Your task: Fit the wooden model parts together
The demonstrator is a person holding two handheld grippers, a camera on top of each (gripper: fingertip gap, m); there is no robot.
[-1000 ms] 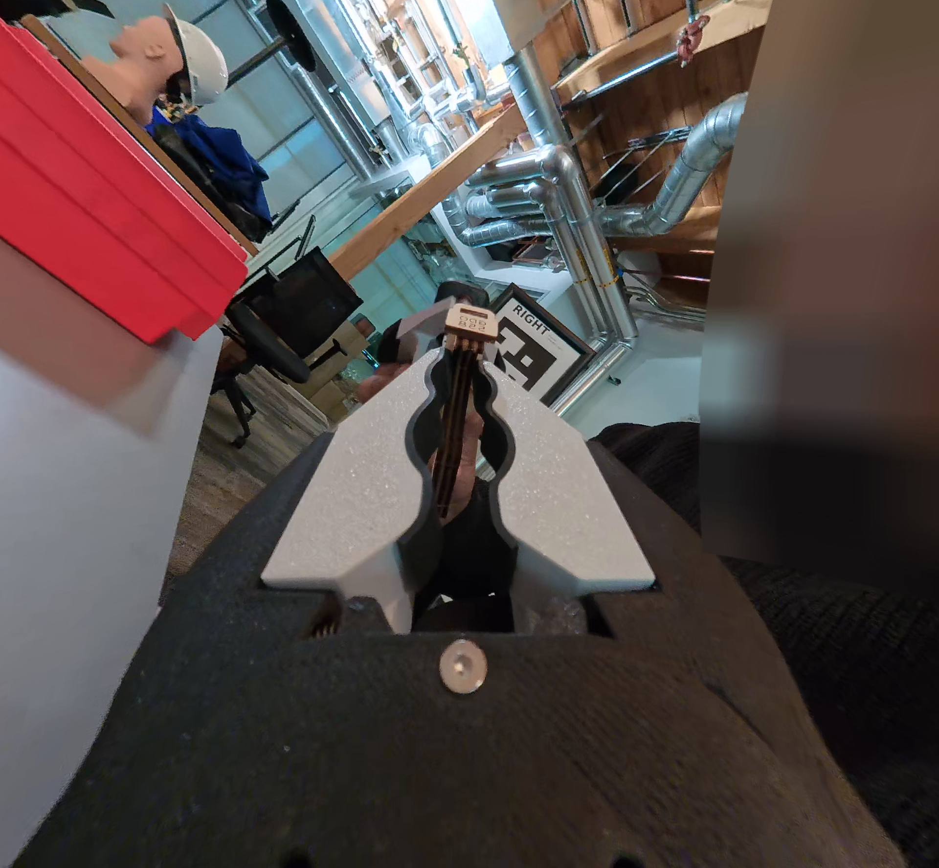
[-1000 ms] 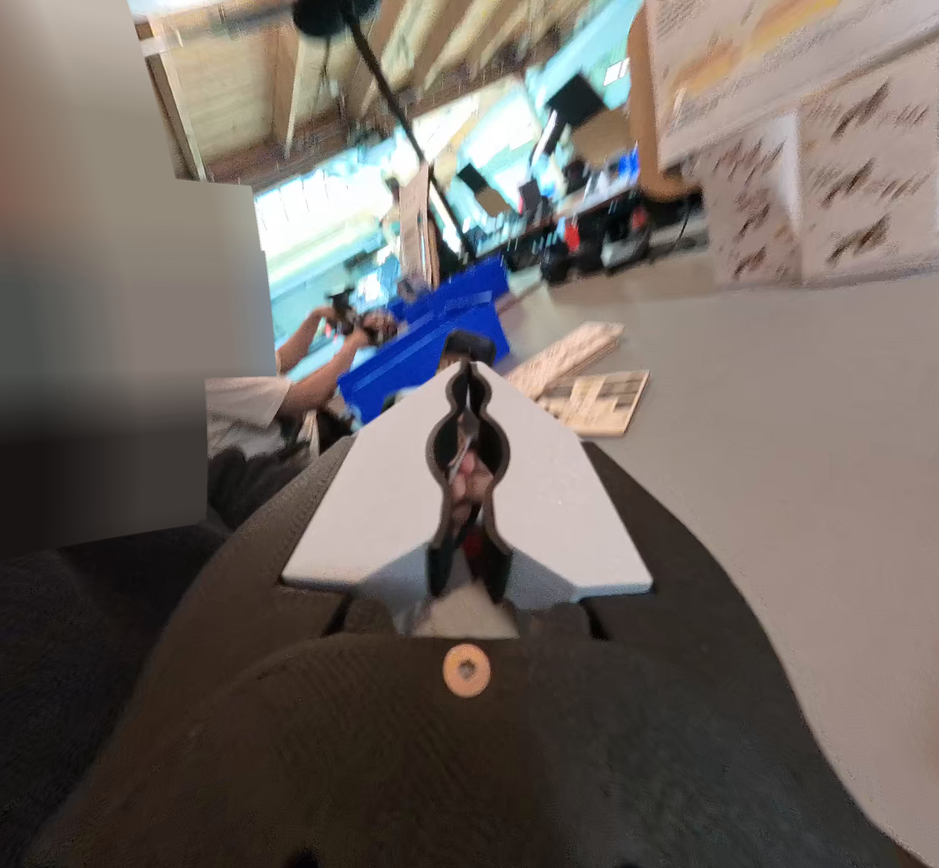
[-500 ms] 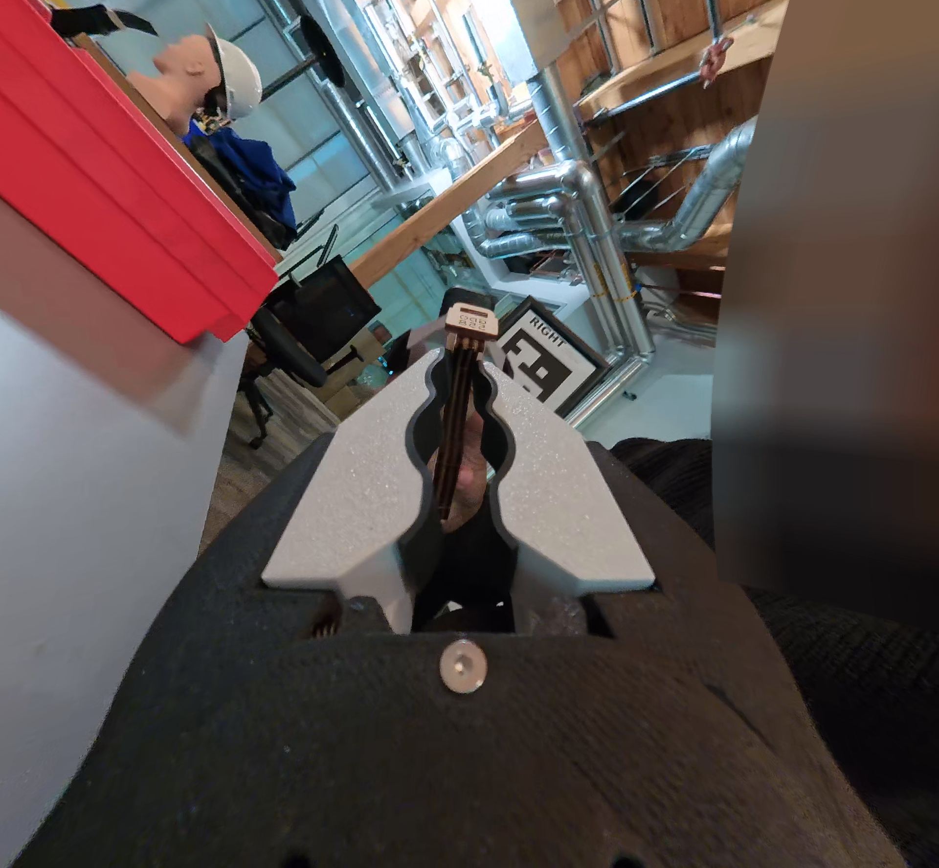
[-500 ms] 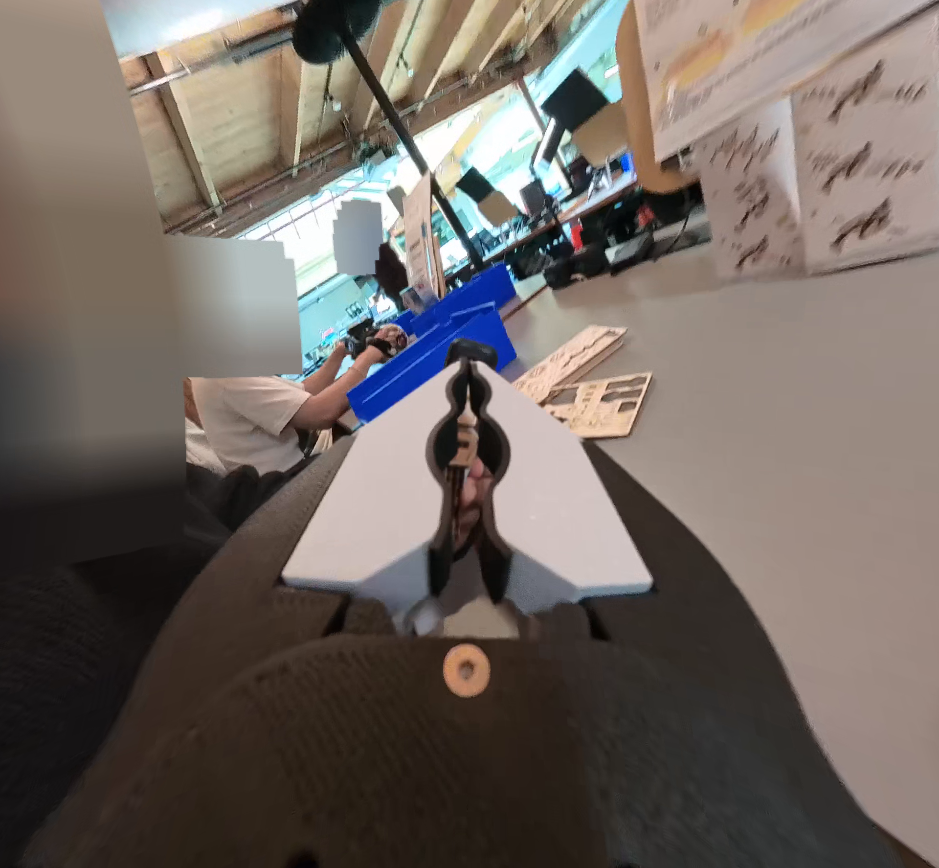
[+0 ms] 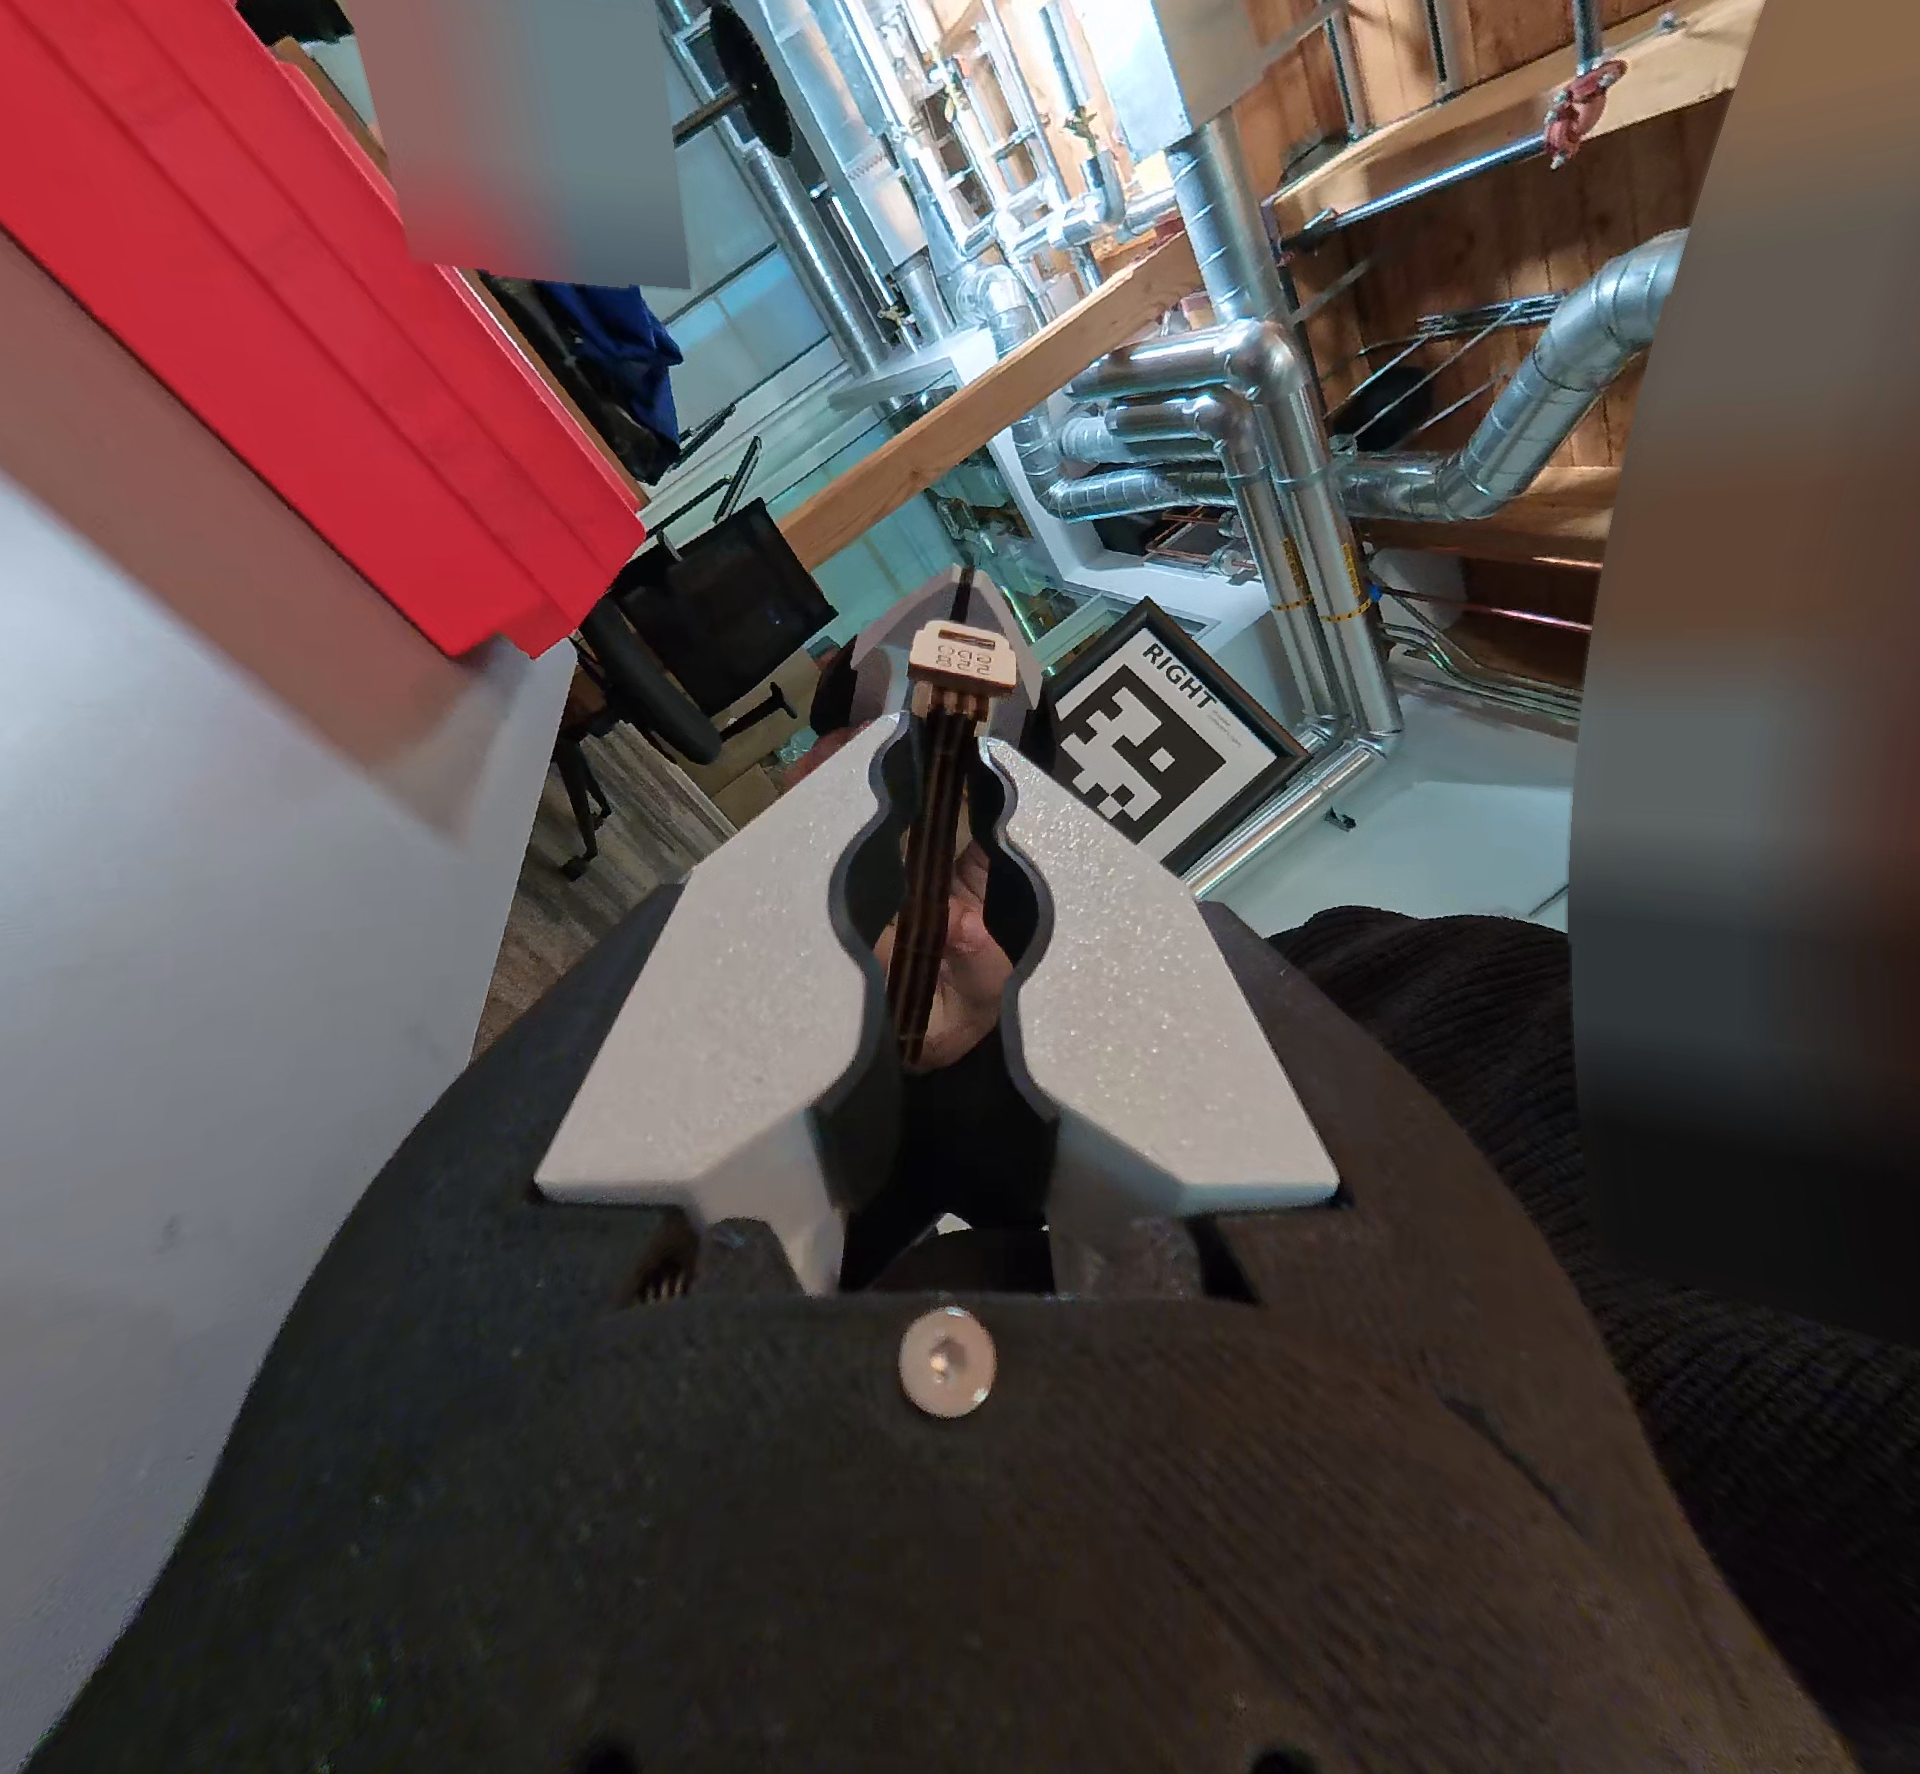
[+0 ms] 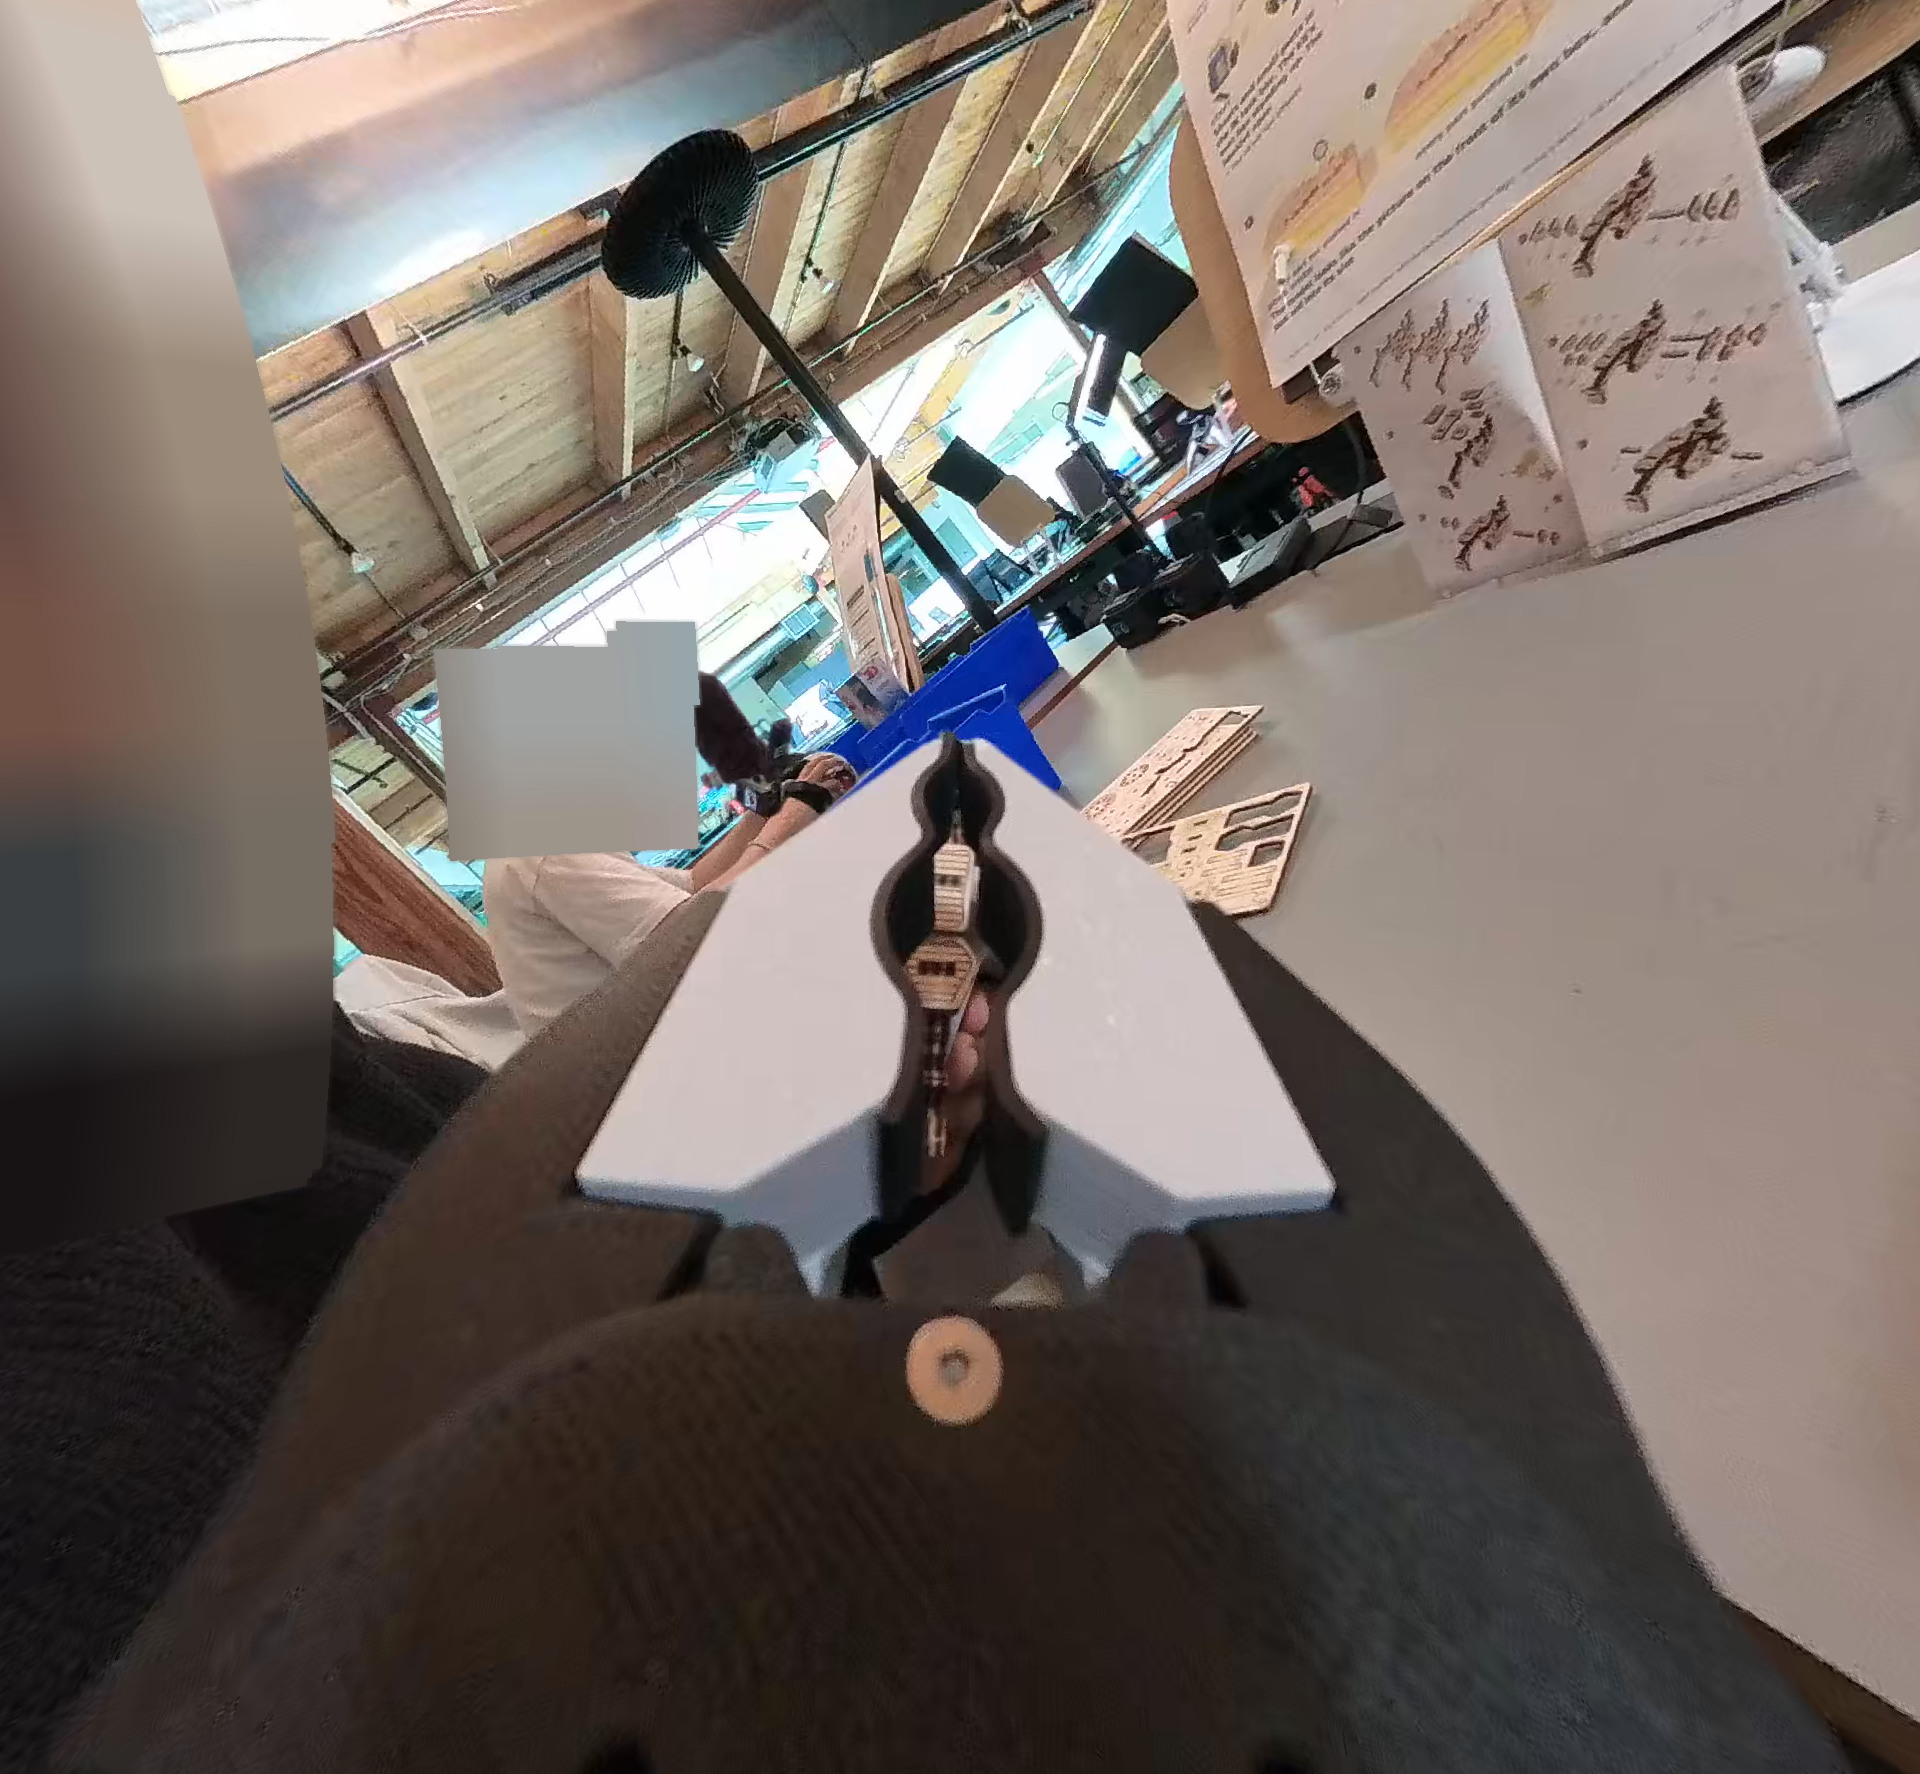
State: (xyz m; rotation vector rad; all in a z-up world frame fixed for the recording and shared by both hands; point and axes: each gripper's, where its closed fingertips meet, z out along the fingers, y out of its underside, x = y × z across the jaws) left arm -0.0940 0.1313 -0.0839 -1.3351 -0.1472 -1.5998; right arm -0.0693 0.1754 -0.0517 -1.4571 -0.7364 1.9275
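Note:
In the left wrist view my left gripper point(image 5: 943, 739) is shut on a stacked wooden model part point(image 5: 928, 893). The part stands on edge between the jaws, and its pale end cap point(image 5: 962, 673) sticks out past the fingertips. The grey tip of the right gripper point(image 5: 940, 618) sits just behind that cap, with its black-and-white marker plate point(image 5: 1148, 753) to the right. In the right wrist view my right gripper point(image 6: 948, 750) is shut with a small pale wooden part point(image 6: 943, 955) caught in the hollows between its jaws. Both are held up off the table.
A red bin point(image 5: 260, 290) stands on a grey table edge point(image 5: 208, 1049) close on the left. In the right wrist view the grey table point(image 6: 1558, 893) carries wooden part sheets point(image 6: 1221, 825), blue bins point(image 6: 982, 696) and upright instruction sheets point(image 6: 1621, 353). A seated person point(image 6: 582, 903) is at the left.
Both views have tilted and steadied. The right gripper's tip now shows behind the left part's cap. The small wooden part now shows clearly between the right jaws. Both stay shut.

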